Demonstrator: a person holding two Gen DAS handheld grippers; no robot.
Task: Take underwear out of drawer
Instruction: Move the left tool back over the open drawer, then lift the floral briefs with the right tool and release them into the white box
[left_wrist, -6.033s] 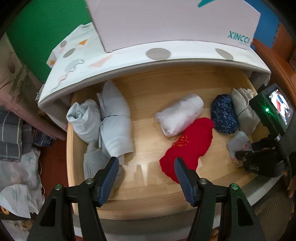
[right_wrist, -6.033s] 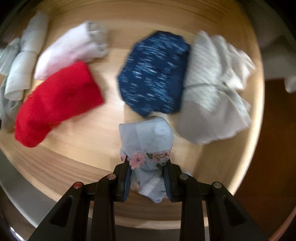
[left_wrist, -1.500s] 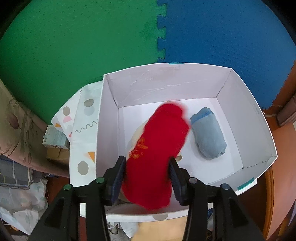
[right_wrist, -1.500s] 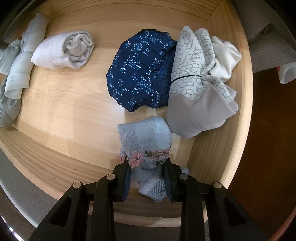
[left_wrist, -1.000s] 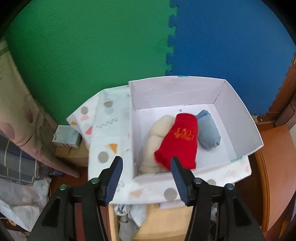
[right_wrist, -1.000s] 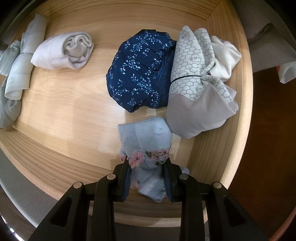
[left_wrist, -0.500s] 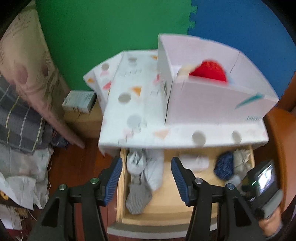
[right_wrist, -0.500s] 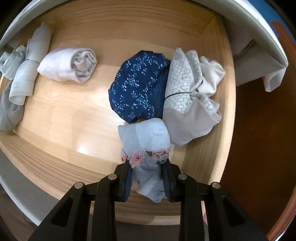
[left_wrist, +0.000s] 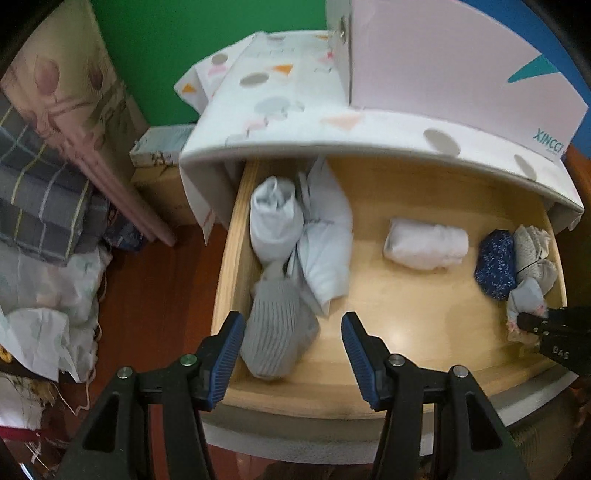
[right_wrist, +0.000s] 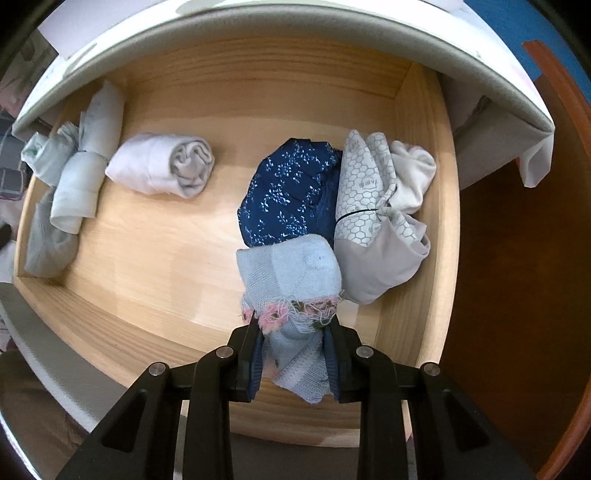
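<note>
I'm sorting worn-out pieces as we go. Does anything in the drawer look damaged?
Yes: the light blue piece held by the right gripper has a frayed pink trim with loose threads hanging. The other rolls look intact.

— Looking into the drawer (left_wrist: 406, 317) now. Finding what along the left wall?

— Finding three rolls (left_wrist: 277, 332) crowding there and touching each other: two side by side at the back, one in front of them, near the front wall.

— And going rightwards?

— Passing a single roll (left_wrist: 424, 242) in the middle, well apart from both groups. Then reaching the flowered roll (right_wrist: 288, 192), touching the tied bundle (right_wrist: 373, 206) just right of it, by the right wall.

— Seeing anything before those two?

— Seeing the fringed piece (right_wrist: 291, 269) touching both, sitting between the fingers of the right gripper (right_wrist: 293, 343). Also noticing a box (left_wrist: 424, 62) standing on the cabinet top (left_wrist: 295, 110), behind and above.
</note>
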